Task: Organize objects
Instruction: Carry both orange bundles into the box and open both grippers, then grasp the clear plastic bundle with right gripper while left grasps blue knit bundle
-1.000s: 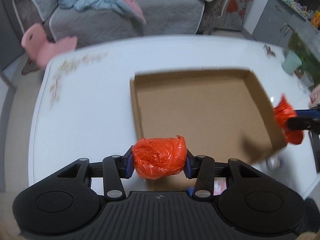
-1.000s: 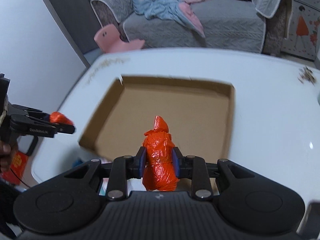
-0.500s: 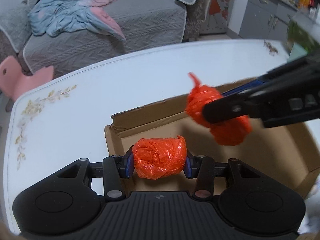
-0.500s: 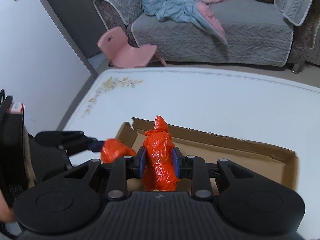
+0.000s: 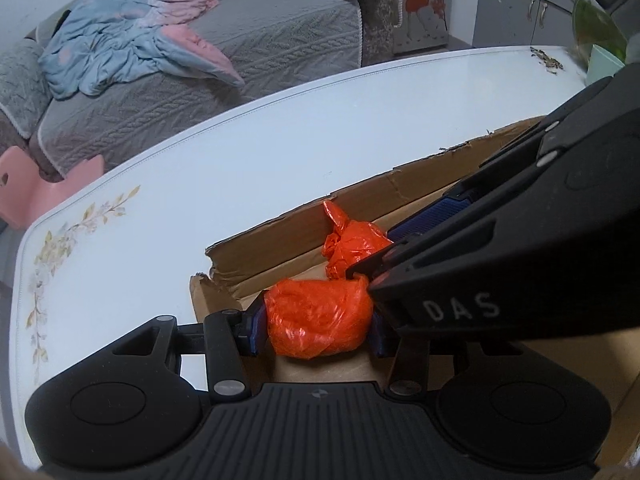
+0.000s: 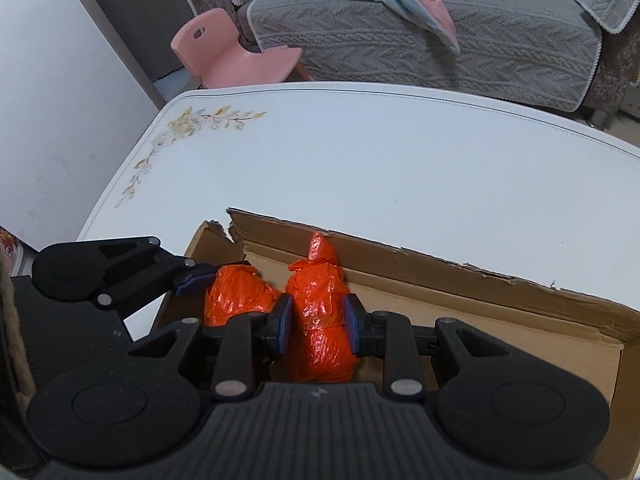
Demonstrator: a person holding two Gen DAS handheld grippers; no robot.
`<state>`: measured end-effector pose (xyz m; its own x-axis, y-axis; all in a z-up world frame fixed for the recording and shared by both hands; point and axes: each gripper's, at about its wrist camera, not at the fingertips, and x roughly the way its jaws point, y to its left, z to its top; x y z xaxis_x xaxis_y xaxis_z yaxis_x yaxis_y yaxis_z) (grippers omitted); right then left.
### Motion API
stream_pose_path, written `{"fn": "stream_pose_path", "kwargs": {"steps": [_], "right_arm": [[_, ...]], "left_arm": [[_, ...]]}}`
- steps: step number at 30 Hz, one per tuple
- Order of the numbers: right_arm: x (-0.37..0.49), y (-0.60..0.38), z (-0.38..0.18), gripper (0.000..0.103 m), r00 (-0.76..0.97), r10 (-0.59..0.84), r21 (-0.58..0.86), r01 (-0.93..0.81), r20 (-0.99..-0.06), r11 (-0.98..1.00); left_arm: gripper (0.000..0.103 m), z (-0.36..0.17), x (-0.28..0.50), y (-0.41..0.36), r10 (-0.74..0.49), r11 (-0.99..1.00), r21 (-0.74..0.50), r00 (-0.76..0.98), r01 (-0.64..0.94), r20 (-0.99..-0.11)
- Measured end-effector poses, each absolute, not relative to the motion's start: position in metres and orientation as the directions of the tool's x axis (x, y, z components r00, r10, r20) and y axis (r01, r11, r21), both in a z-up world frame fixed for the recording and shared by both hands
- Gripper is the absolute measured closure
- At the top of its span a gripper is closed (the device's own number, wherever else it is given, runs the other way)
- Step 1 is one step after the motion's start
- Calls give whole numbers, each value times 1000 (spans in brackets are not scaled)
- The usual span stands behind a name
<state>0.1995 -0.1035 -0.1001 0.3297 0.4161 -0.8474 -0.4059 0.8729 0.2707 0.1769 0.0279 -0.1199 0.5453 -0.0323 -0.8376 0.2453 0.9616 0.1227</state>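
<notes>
A shallow cardboard box (image 5: 280,240) lies on the white table (image 5: 280,140). My left gripper (image 5: 316,332) is down in the box's corner with a round orange plastic bundle (image 5: 316,316) between its blue pads. Its jaws are opening, and the pads still touch the bundle. Right beside it, my right gripper (image 6: 318,320) is shut on a taller orange bundle with a knotted tip (image 6: 320,304), close to the box's torn far wall (image 6: 440,276). In the right wrist view the round bundle (image 6: 236,296) sits just left of the tall one, against a left finger (image 6: 192,278).
Beyond the table stands a grey sofa (image 6: 440,40) with a blue and pink blanket (image 5: 132,40). A pink child's chair (image 6: 232,56) stands by the table's far left corner. A pale green cup (image 5: 604,62) is at the table's far right, near grey cabinets (image 5: 512,4).
Both grippers have come down into the box's corner. The right gripper has moved in from the right, bringing its bundle next to the left one.
</notes>
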Motion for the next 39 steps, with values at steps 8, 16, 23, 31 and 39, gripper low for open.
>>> {"fn": "stream_pose_path", "kwargs": {"steps": [8,16,23,31,39], "right_arm": [[198,-100,-94,55,350,405,253,-406,-845,878],[191,-113,-75,50,386,400,245,-392,-831,887],[176,-119,-67,49,381,382,238,-375,-842,896],[156,-120,-52,46,389,379,225,-387,-840,894],[118,-138,-49,46,379,380,224,-394,-844,891]], "left_arm": [[15,-106,171,24,-42,960,121,558,252,-829],[14,-87,159,28,-19,964,128,543,233,-839],[9,-59,140,43,-29,987,57,512,152,-859],[7,-62,110,44,54,979,136,456,150,-888],[7,-55,67,62,54,996,76,391,42,-919]]}}
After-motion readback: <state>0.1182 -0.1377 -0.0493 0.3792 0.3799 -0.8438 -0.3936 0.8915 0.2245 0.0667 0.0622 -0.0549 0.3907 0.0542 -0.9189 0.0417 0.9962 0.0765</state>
